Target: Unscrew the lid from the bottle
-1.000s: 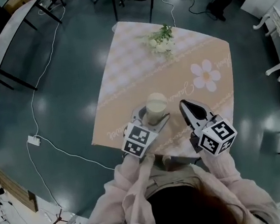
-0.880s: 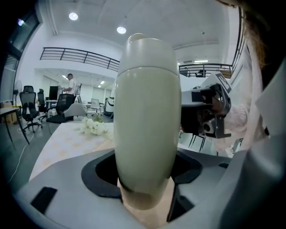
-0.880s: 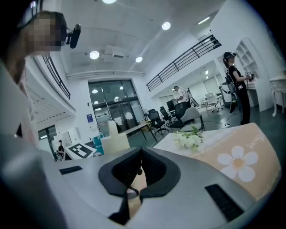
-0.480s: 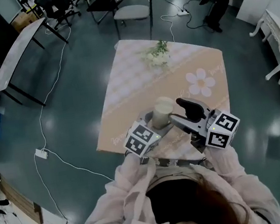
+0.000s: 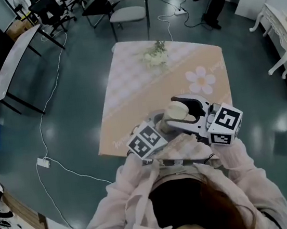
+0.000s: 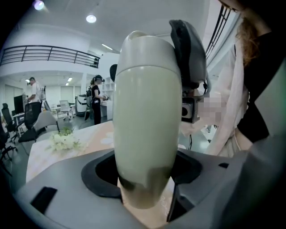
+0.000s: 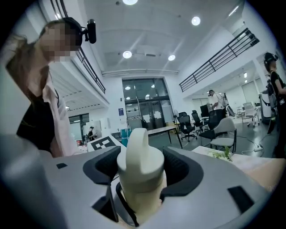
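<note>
Bottle [image 6: 143, 120] is clamped in the left tongs [image 6: 142, 178]. The right tongs [image 7: 140, 173] have just been opening and straddle the lid [image 7: 137, 150] unclamped, so unscrewing can start.

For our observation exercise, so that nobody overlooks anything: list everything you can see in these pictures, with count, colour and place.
table: one, peach-and-pink cloth with a white daisy, centre of the room
flowers: one bunch, white and green, far end of the table
bottle: one, cream, over the table's near end
lid: one, cream, on top of the bottle
chair: one, grey, beyond the table
long table: one, grey top, at the left
power strip: one, white, on the floor at the left
left gripper: one, grey, shut on the bottle
right gripper: one, grey, jaws have just been opening, standing around the lid
</note>
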Motion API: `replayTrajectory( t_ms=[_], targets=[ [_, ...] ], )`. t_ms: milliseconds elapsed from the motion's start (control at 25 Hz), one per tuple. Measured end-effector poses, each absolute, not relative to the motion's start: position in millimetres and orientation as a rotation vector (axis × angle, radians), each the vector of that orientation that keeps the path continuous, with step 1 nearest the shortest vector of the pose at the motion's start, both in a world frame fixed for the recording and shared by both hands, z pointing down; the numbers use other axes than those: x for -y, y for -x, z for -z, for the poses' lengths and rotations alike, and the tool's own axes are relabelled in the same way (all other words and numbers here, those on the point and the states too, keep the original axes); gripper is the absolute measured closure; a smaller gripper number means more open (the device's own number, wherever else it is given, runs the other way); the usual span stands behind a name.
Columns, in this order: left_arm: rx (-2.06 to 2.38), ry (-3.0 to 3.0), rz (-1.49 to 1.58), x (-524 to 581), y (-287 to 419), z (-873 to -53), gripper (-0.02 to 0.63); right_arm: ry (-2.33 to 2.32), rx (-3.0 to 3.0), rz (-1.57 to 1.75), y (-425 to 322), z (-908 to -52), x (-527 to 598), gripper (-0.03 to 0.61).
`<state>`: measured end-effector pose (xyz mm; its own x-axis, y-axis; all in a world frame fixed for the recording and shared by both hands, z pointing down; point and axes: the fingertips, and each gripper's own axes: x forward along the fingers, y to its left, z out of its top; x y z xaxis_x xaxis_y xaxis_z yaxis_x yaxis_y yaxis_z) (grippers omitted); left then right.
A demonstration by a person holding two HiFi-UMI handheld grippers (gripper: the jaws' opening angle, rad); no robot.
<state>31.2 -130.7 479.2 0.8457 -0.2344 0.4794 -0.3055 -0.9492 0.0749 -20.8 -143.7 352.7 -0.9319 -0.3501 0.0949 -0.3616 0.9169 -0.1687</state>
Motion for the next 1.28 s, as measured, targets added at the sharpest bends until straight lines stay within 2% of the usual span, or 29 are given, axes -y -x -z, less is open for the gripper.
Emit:
replayTrajectory(
  t_ms=[160, 360, 440, 560, 680, 800, 1080, 1280],
  targets=[
    [0.294, -2.886, -0.716, 123, -35, -476, 0.299, -0.427, 3.024, -0.278, 20, -349, 139, 0.272],
    [-0.063, -2.908, -0.587, 91, -43, -459, 0.299, 0.005, 3.095, -0.265, 23, -335, 112, 0.272],
    [0.015, -2.911, -0.551, 100, -43, -457, 0.299, -0.062, 3.118, -0.268, 18, -332, 121, 0.263],
    [0.336, -2.876, -0.532, 132, -37, -456, 0.299, -0.435, 3.072, -0.243, 9, -334, 147, 0.202],
    [0.587, -2.844, -0.6, 155, -30, -458, 0.299, -0.701, 2.969, -0.221, 9, -340, 158, 0.207],
    [0.572, -2.872, -0.692, 156, -29, -465, 0.299, -0.675, 2.959, -0.205, 13, -344, 159, 0.278],
    [0.098, -2.937, -0.597, 132, -33, -456, 0.299, -0.007, 3.091, -0.142, 19, -336, 143, 0.278],
    [0.567, -2.849, -0.593, 177, -22, -461, 0.299, -0.546, 3.078, -0.345, 7, -338, 183, 0.223]
  ],
)
